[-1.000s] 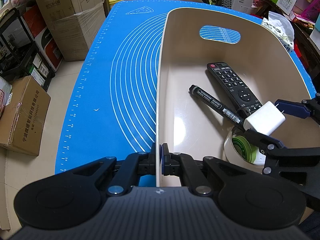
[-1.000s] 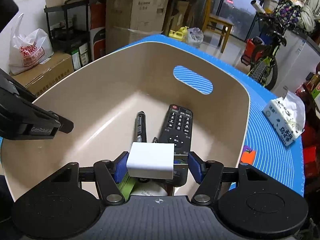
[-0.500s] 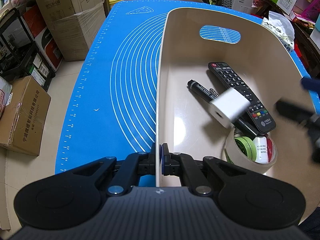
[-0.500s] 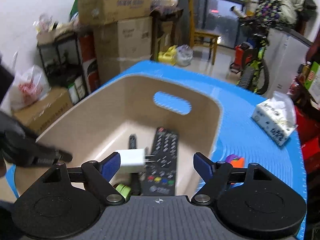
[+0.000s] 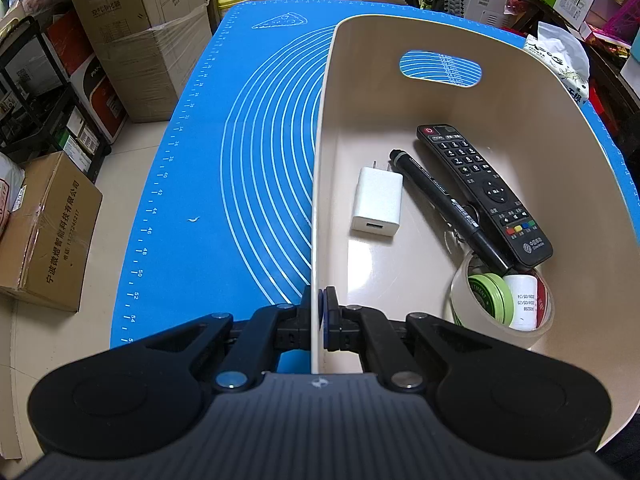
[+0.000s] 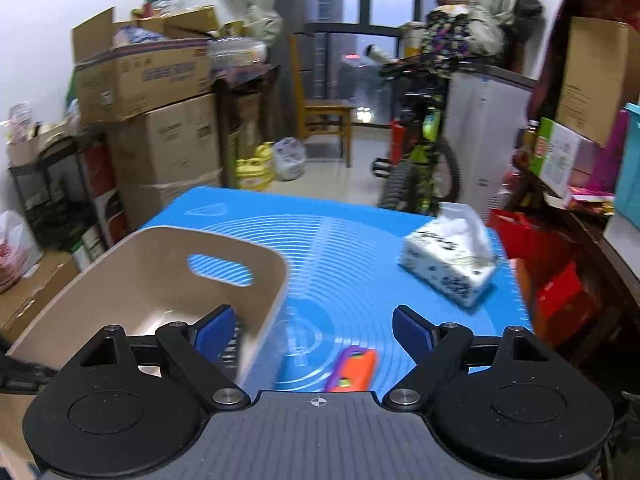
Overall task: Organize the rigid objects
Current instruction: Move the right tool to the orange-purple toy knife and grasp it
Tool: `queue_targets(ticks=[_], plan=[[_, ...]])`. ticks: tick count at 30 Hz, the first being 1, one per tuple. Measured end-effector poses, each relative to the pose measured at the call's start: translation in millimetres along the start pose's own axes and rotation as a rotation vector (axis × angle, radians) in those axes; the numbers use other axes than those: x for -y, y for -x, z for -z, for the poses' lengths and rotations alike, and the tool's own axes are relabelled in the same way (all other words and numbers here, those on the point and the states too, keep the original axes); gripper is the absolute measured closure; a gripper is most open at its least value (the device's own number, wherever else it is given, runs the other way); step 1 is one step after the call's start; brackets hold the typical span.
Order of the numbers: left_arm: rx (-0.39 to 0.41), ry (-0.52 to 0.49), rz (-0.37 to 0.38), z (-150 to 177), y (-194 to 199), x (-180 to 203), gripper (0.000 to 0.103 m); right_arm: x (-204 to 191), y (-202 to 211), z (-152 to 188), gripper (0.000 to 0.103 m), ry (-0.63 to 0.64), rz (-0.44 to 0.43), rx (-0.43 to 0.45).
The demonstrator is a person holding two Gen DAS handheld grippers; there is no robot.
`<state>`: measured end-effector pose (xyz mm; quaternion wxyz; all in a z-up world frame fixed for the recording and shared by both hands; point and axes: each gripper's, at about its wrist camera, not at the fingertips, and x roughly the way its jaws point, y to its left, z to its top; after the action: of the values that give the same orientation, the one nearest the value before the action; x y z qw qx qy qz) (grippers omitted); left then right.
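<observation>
The left gripper (image 5: 319, 316) is clamped on the near wall of the beige plastic bin (image 5: 520, 80), where a white charger block (image 5: 377, 204) lies ahead of it. The right gripper (image 6: 314, 330), its jaws just opened wide and empty, hangs over the blue silicone mat (image 6: 352, 256) near an orange-and-purple flat object (image 6: 354, 368); stacked cardboard boxes (image 6: 160, 120) stand beyond.

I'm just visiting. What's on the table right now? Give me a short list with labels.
bin: beige plastic bin on blue mat
inside bin: white charger, black marker, black remote, tape roll
left gripper: jaws shut on the bin's wall
right gripper: jaws open, nothing between them
still outside: orange and purple object, tissue box
</observation>
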<state>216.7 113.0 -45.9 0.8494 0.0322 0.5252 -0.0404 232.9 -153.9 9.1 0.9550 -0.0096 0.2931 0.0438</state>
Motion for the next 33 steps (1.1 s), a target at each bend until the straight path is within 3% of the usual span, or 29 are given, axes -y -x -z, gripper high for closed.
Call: queue_targets(ticks=[9,16,20,26,30,33], plan=[[-0.001,-0.001,-0.002,0.0,-0.3,-0.4,0.098,38.4,-40.1,26.3,0.015,-0.033,0.090,-0.071],[-0.001,-0.007,-0.007,0.5,-0.6,-1.3,0.098,48.2,-79.6,46.7,0.015,-0.081,0.091,-0.111],[-0.001,-0.008,-0.008,0.5,-0.5,-0.2,0.098,46.0,-99.1,55.6,0.015,-0.145,0.064,-0.134],[-0.002,-0.010,-0.010,0.2,-1.2,1.6,0.098,31.6,-129.5,61.4,0.017,-0.117,0.080,-0.187],[-0.002,-0.011,-0.011,0.1,-1.2,2.1,0.098,25.6,-143.0,66.2,0.020,-0.127,0.116,-0.206],[-0.003,-0.011,-0.012,-0.1,-1.3,2.5,0.098,19.2,-142.0,67.8,0.029,-0.120,0.125,-0.182]])
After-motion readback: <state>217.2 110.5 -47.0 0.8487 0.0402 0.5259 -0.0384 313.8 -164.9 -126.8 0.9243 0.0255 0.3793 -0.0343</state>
